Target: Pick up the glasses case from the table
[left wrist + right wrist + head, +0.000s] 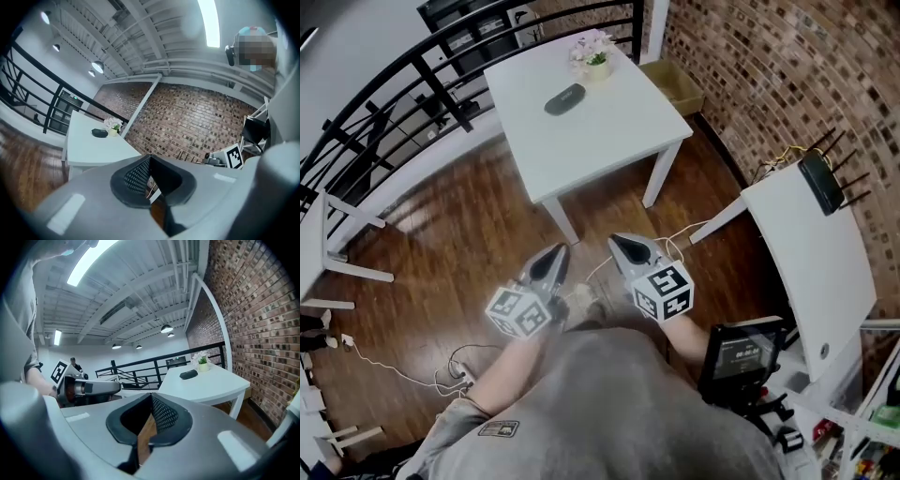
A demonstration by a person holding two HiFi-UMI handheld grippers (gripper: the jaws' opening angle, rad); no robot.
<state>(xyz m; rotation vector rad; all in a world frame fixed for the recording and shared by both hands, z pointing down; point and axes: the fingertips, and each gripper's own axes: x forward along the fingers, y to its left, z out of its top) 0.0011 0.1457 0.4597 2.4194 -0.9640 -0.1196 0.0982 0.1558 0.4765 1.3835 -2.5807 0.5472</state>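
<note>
The dark oval glasses case [565,98] lies on the white square table [619,131], well ahead of both grippers and close to a small pot of flowers [593,56]. My left gripper [555,260] and right gripper [622,247] are side by side over the wooden floor, short of the table's near corner. Both are shut with nothing between the jaws. The left gripper view shows the case [99,133] far off on the table [93,150]. In the right gripper view the case [188,374] lies beside the flowers [202,363].
A second white table [811,272] carrying a black router [821,183] stands to the right. A brick wall [769,66] runs behind, with an open box [673,84] at its foot. A black railing [403,94] borders the left. Cables [441,380] trail over the floor.
</note>
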